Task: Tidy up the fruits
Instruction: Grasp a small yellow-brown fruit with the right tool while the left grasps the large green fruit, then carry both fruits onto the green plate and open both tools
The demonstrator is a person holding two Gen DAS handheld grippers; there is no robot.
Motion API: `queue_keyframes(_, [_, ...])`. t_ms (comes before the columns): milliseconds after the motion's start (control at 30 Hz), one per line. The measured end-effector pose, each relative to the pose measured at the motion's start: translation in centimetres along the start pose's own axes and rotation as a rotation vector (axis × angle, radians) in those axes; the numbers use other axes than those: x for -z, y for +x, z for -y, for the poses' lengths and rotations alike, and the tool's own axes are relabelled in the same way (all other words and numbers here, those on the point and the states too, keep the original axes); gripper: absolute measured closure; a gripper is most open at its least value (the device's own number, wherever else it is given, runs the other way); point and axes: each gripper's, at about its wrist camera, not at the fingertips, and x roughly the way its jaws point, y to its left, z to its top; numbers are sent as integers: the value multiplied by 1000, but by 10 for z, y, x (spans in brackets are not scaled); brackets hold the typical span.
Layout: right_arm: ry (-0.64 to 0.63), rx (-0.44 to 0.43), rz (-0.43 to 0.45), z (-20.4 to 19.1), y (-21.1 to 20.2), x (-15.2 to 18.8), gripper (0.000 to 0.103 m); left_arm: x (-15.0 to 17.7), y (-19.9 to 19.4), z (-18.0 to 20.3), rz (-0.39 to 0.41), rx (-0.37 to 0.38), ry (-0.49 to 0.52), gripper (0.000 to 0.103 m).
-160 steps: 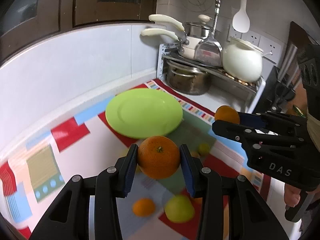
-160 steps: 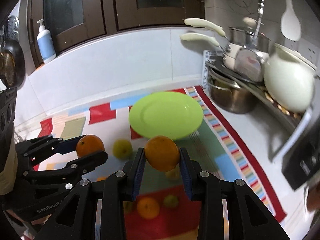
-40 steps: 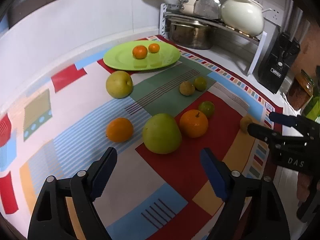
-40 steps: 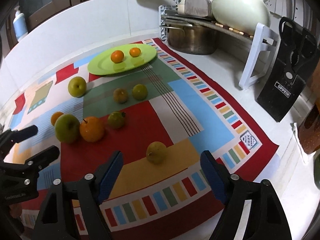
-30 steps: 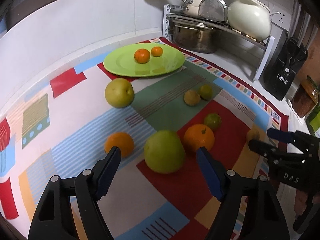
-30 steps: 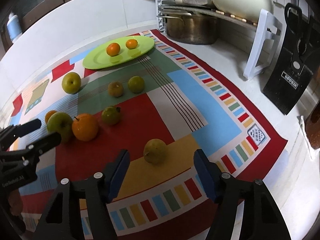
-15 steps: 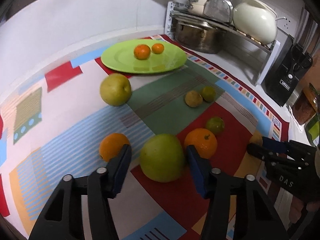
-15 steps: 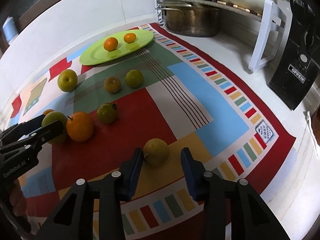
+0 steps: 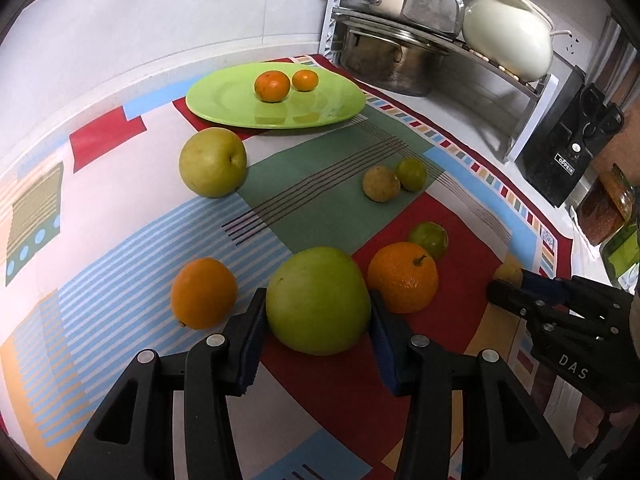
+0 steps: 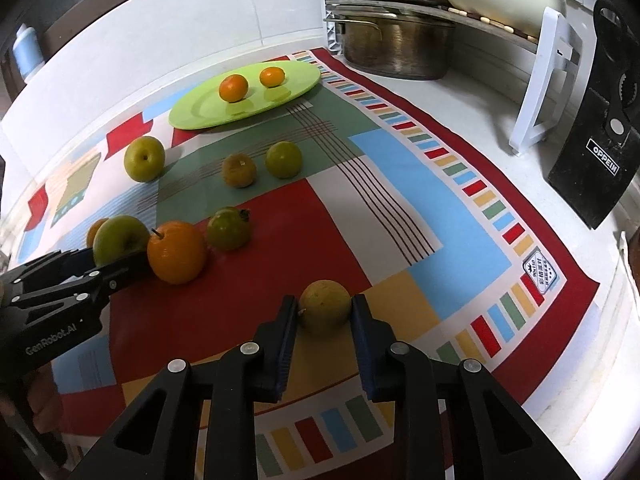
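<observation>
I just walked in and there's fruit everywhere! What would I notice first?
First, the big green apple up front, squeezed between the pads of the left hand-held gripper, with an orange touching its right side. Then the green plate at the back of the bright patchwork mat, holding two small oranges. Nearby, the right hand-held gripper clamps a small yellowish fruit.

We look down steeply along each gripper's fingers, close over the patterned mat. Both views share the green plate and the pot rack.
</observation>
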Motion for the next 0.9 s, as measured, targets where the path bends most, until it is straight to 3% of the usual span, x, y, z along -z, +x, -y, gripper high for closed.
queue_keyframes(400, [-2, -40, 25, -7, -13, -3, 75, 0, -21, 2, 45, -15, 31, 56])
queue_keyframes(900, [-17, -93, 137, -31, -56, -25, 75, -22, -60, -3, 131, 3, 83, 56])
